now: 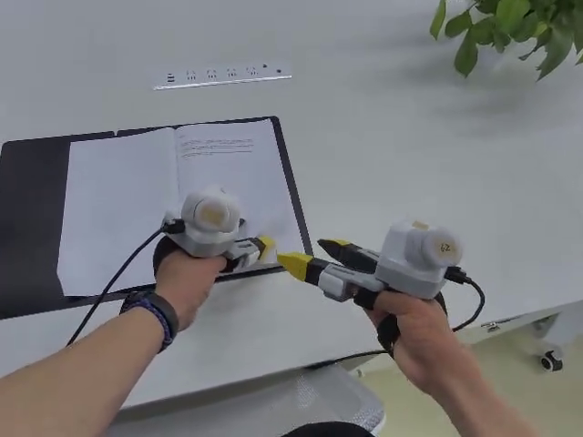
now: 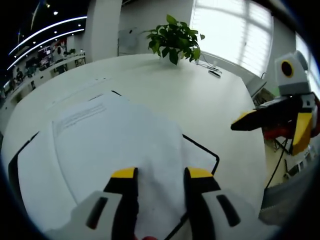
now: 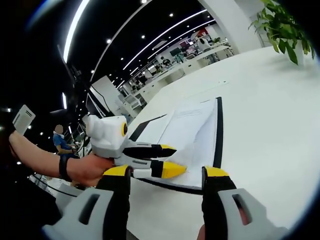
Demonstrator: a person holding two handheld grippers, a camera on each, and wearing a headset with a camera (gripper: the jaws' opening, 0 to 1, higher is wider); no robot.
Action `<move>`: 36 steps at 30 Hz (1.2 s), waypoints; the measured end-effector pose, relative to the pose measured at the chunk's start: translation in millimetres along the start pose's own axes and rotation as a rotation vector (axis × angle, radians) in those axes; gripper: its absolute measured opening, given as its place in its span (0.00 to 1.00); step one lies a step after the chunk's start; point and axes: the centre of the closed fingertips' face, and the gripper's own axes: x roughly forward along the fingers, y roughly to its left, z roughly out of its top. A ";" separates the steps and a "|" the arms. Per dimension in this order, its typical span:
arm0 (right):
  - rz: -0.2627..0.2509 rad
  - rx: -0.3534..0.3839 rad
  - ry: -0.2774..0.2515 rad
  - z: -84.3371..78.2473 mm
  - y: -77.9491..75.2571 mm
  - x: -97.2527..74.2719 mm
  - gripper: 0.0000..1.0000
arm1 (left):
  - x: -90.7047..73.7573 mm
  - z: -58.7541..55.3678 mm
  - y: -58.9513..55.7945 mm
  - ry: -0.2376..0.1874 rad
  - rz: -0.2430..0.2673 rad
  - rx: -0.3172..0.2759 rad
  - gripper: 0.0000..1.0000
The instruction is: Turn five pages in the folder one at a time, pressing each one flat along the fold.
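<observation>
A: How are the hands posed?
B: The left hand [image 1: 187, 278] levels the left gripper [image 1: 260, 250] toward 3 o'clock, with its jaws apart over the near right corner of the page [image 1: 228, 173]. Contact with the paper cannot be told. The right hand [image 1: 414, 332] aims the right gripper [image 1: 314, 255] toward 10 o'clock, jaws apart and empty.
A: And the setting?
B: The open black folder [image 1: 27, 182] lies at 10 o'clock on a white table [image 1: 410, 164]. There is a power strip [image 1: 223, 75] at 12 o'clock and a plant [image 1: 510, 27] at 1 o'clock

The folder [image 1: 32, 200] has a matt black cover; its pages [image 1: 118, 209] are plain matt white paper. The worktop [image 1: 410, 155] is smooth and pale with a faint sheen. The left tool [image 1: 262, 248] and right tool [image 1: 311, 255] are smooth light-grey plastic, yellow-tipped.
</observation>
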 end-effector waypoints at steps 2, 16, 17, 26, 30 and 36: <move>0.003 -0.005 0.003 4.0 -3.3 8.6 0.56 | -0.9 -0.7 0.9 0.000 -0.001 -0.003 0.37; 0.015 0.095 0.006 9.1 -27.9 55.5 0.55 | -5.6 -5.4 0.5 0.009 -0.012 -0.009 0.35; 0.019 0.108 0.003 9.2 -28.5 56.9 0.55 | -5.5 -5.9 0.7 0.009 -0.013 -0.009 0.36; 0.039 0.149 -0.016 5.9 -29.5 57.6 0.48 | -7.7 -11.1 -5.7 0.011 -0.027 -0.006 0.42; 0.037 0.166 -0.028 4.6 -30.5 54.0 0.47 | -9.6 -13.2 -5.5 0.016 -0.030 -0.008 0.43; 0.035 0.201 -0.043 0.8 -32.6 51.1 0.45 | -14.3 -14.6 -9.8 0.026 -0.042 -0.006 0.48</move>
